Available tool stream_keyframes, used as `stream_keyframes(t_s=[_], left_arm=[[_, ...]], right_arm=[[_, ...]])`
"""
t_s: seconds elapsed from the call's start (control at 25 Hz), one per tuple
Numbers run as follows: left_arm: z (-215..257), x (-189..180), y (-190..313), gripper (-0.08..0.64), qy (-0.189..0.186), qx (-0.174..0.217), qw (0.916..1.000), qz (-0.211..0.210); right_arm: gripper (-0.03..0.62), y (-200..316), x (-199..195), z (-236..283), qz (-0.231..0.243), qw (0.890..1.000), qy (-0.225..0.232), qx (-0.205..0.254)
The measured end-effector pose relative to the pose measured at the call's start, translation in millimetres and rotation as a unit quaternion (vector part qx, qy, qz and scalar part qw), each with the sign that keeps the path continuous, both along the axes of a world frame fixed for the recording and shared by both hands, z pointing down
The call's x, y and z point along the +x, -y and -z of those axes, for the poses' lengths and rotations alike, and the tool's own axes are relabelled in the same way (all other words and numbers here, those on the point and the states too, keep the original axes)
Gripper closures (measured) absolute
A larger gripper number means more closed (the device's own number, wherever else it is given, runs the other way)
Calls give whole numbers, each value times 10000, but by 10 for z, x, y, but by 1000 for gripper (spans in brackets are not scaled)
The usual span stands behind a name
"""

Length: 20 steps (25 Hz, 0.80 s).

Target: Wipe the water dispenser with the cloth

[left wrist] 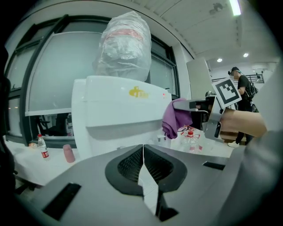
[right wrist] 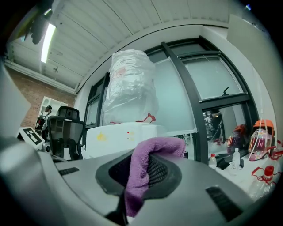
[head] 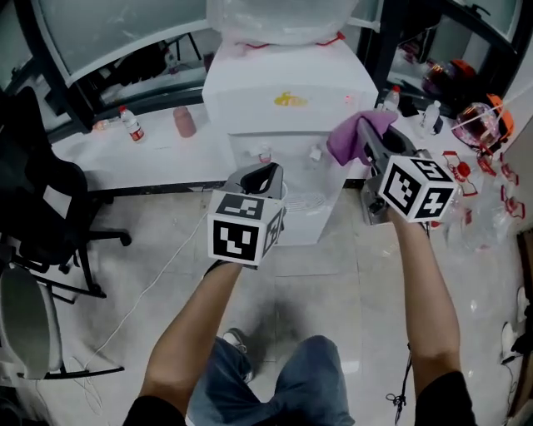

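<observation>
In the head view, the white water dispenser [head: 287, 108] stands on the floor at the right end of a white counter [head: 158, 158]. A big bottle wrapped in plastic [head: 279, 17] sits on top of it. A small water bottle [head: 131, 123] and a pink cup [head: 184, 121] stand on the counter, near its back edge. The right gripper [head: 372, 150] is up by the dispenser's top right corner. It holds the purple cloth [head: 348, 137], which is just beside that corner. I cannot tell if the cloth is touching it. The left gripper [head: 263, 175] is lower, in front of the dispenser, near the taps.

In the left gripper view, the left gripper's jaws are pressed together and nothing is between them. The dispenser [left wrist: 119, 114] is straight ahead. The cloth [left wrist: 174, 117] hangs down by the dispenser's right side.

In the right gripper view, the jaws are squeezed onto a fold of the cloth [right wrist: 143, 176]. One part bunches up over the top and a strip hangs down below. The dispenser [right wrist: 119, 132] and its wrapped bottle [right wrist: 130, 88] are ahead and a little to the left.

The cloth looks soft, light and floppy. It should be held by a bunched fold, like now, so that a loose part is free to rub with. The dispenser looks hard and smooth, and it is likely heavy with that bottle on top, so it should stay put under a gentle push. The taps are small and may break if pushed hard.
</observation>
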<state>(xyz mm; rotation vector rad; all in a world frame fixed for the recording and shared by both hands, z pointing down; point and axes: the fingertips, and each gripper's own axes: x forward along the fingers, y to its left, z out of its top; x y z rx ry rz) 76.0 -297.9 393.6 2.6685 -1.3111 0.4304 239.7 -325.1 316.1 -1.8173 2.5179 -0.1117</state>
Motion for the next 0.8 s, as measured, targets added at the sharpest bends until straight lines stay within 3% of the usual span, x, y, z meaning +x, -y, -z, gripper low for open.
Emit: stream_keyframes(t_s=[0.44,0.8], left_arm=[[-784,-82,-60,532,97,348,9993,49],[-1021,-257,-174,532,-14,487,9983,329]], right_arm=[[548,-89,-25,-443,-2,9977,-179,655],[548,-143,-63,-934,51,9978,-394,529]])
